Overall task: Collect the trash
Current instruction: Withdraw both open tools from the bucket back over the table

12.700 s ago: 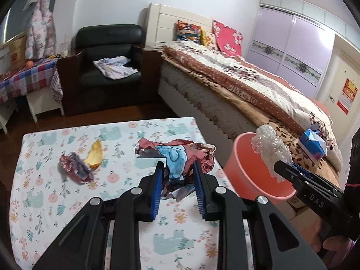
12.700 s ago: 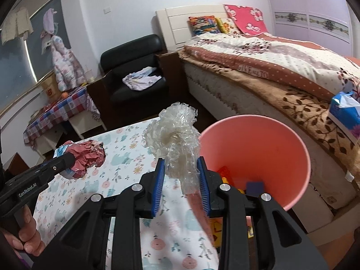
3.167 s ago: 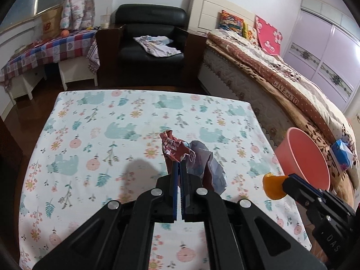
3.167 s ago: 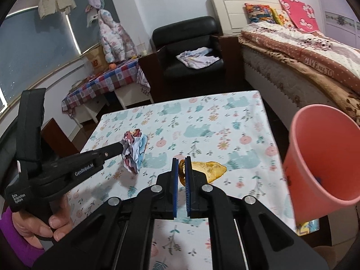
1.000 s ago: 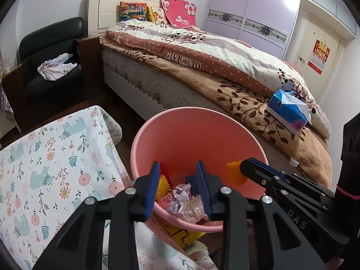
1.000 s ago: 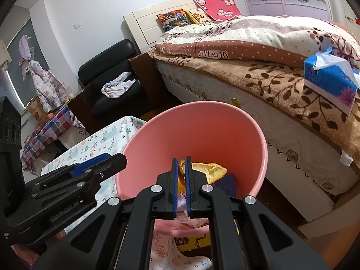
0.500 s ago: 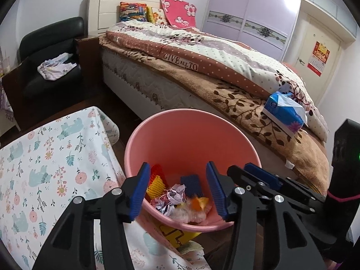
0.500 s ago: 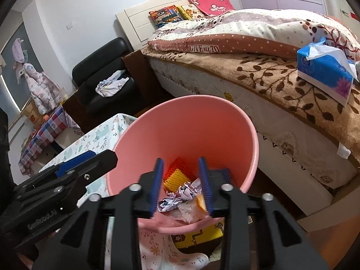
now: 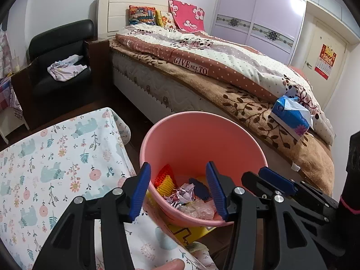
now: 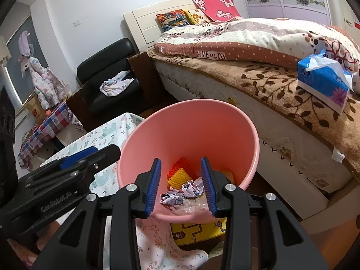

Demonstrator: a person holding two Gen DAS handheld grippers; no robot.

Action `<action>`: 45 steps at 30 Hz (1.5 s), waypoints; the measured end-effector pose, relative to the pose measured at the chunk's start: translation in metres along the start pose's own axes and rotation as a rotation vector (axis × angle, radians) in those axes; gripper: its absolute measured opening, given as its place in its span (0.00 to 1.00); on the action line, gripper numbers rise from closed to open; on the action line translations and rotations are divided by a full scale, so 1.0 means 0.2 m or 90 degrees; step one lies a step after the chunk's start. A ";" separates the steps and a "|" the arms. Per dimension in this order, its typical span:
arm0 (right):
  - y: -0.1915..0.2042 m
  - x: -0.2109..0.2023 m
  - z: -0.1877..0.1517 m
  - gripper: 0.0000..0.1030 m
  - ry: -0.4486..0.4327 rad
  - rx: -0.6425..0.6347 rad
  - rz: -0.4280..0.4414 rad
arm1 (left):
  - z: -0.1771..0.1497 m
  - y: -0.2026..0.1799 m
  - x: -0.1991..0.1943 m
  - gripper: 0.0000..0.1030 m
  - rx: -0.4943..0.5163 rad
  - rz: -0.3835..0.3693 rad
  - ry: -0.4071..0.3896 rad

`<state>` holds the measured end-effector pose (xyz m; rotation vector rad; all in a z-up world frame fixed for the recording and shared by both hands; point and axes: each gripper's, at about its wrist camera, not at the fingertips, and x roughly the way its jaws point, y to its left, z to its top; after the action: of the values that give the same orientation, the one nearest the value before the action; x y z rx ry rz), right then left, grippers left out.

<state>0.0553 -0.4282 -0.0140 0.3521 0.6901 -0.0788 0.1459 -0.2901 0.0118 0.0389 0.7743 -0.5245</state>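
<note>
A: Start at the left of the left wrist view. What is there?

B: The table (image 9: 56, 153) under its floral, elephant-print cloth fills the lower left. To its right stands the pink bucket (image 9: 225, 135), and the bed (image 9: 225, 72) runs across the upper right, with a blue tissue box (image 9: 290, 117) lying on its brown blanket.

A: And the left gripper (image 9: 177, 187)?

B: It hangs over the near rim of the bucket with its blue-padded jaws spread wide. Nothing is between them; you look straight through the gap at the trash in the bucket.

A: What trash?

B: An orange-and-yellow foam net (image 9: 165, 178) at the left, crumpled paper (image 9: 183, 193) in the middle, and clear plastic wrap (image 9: 200, 209) toward the near rim.

A: The right gripper (image 10: 181, 184)?

B: In its own view it also sits over the bucket rim, jaws parted, less widely than the left one's, and gripping nothing. The crumpled paper lies below the gap, down inside the bucket, not touching the pads.

A: Do the two grippers meet?

B: No. The left one shows at the lower left of the right wrist view, beside the bucket's left wall, apart from the right.
</note>
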 end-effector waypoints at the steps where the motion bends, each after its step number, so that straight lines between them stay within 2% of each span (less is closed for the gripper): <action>1: 0.01 -0.01 -0.01 0.36 -0.002 -0.005 -0.002 | 0.00 0.00 -0.01 0.47 0.001 0.001 -0.001; 4: 0.04 -0.05 -0.02 0.38 -0.007 -0.023 -0.011 | -0.01 0.01 -0.04 0.45 0.000 0.003 -0.004; 5: 0.05 -0.06 -0.03 0.44 -0.010 -0.029 -0.015 | -0.02 0.01 -0.06 0.45 0.000 0.005 -0.006; 7: 0.06 -0.08 -0.04 0.47 -0.016 -0.038 -0.021 | -0.03 0.01 -0.08 0.44 0.000 0.008 -0.009; 24: 0.29 -0.26 -0.11 0.48 -0.055 -0.080 -0.014 | -0.14 0.14 -0.39 0.37 -0.024 0.043 -0.059; 45: 0.43 -0.32 -0.19 0.48 -0.069 -0.099 -0.016 | -0.25 0.21 -0.56 0.33 -0.035 0.062 -0.101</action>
<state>-0.0013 -0.3381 0.0258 0.1878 0.5891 -0.0677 0.0669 -0.1926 0.0456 -0.0161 0.6286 -0.4085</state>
